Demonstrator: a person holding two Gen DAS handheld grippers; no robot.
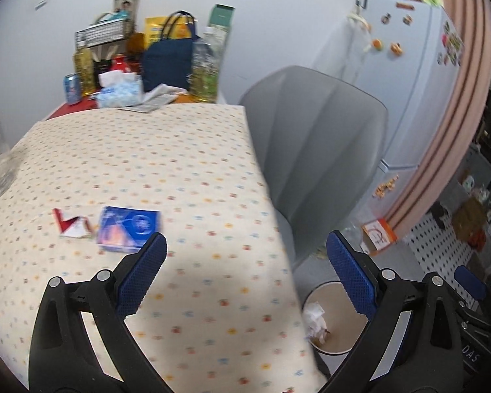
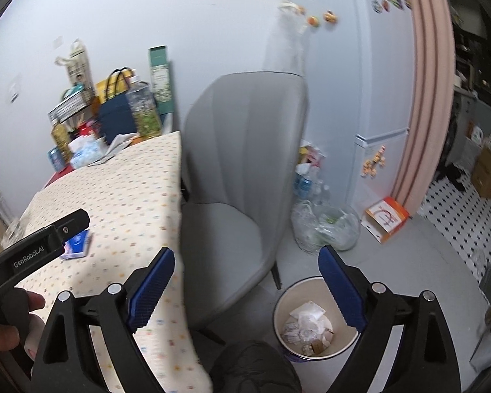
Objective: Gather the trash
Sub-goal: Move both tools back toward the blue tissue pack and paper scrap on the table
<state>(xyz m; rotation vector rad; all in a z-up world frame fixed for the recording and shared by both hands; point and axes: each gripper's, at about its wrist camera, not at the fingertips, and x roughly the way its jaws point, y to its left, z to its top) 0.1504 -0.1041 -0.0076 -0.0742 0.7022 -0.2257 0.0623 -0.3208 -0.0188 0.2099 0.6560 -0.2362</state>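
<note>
Far left on the dotted cream tabletop (image 1: 180, 163) I see a clear glass tumbler (image 1: 0, 173), which I leave alone. Next along lie the two pieces I judge to be the remaining trash: a folded red-and-white paper scrap (image 1: 71, 226) and, just beside it, a flat blue printed carton (image 1: 129, 228). My left gripper (image 1: 245, 273) hovers near the carton with its jaws wide apart and nothing between them. To do this pick well, I would lower the jaws over the carton's short edges, keep one pad from catching the paper scrap, and close only once both pads sit level with the cloth so it does not bunch.

Moving right, the grey upholstered chair (image 2: 242, 170) stands against the tabletop edge. My right gripper (image 2: 247, 283) is also spread wide and empty, above the round cream waste bin (image 2: 280, 308) on the floor, where crumpled white paper (image 2: 306, 324) already lies. I would keep this side clear of the chair so the left has a free path to the bin.
</note>
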